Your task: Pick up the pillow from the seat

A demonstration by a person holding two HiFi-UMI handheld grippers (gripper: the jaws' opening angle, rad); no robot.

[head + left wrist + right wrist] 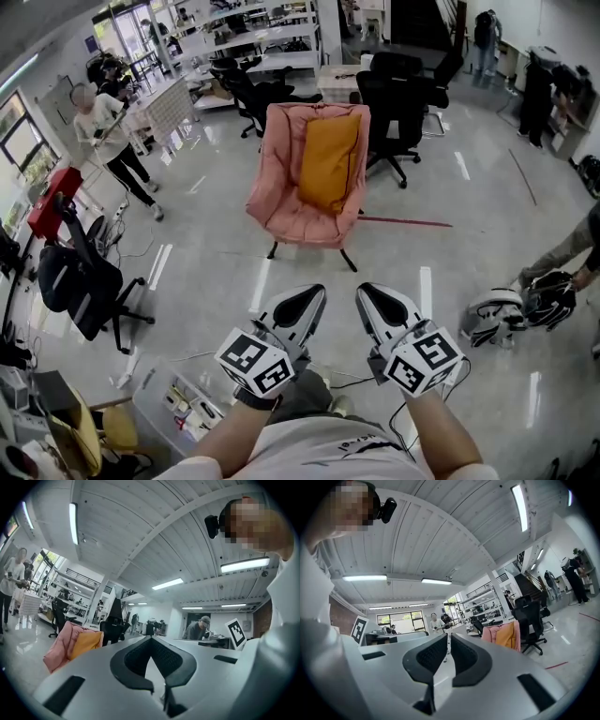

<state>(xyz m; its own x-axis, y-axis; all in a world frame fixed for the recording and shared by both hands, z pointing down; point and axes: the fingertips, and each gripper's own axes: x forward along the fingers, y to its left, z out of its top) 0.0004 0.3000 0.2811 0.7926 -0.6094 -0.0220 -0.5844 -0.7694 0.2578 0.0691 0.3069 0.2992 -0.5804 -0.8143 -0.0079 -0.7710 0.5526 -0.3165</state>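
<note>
Step in hand: the approach, as I judge it. Nothing is grasped yet, and both my grippers are held out level in front of me, side by side, well apart from the chair.

Pillow: the mustard-yellow pillow (328,159) stands upright on the seat of the pink padded chair (277,178), leaning against the backrest, a little to the chair's right half in the head view.

Left gripper: my left gripper (306,296) has its jaws brought together at the tips, with nothing between them. Its own view shows the chair and pillow far off to the left.

Right gripper: my right gripper (373,294) is closed too and empty. The pillow shows small and distant to the right of its jaws.

Surroundings: black office chairs (398,98) stand just behind the pink chair, and bare grey floor (216,253) lies between me and it.

Next move calls for: crossing the floor to the chair, spreading the jaws before I reach it, then closing on an edge of the pillow. It looks soft, so I expect a deep bite will be needed, not a pinch at the corner.
</note>
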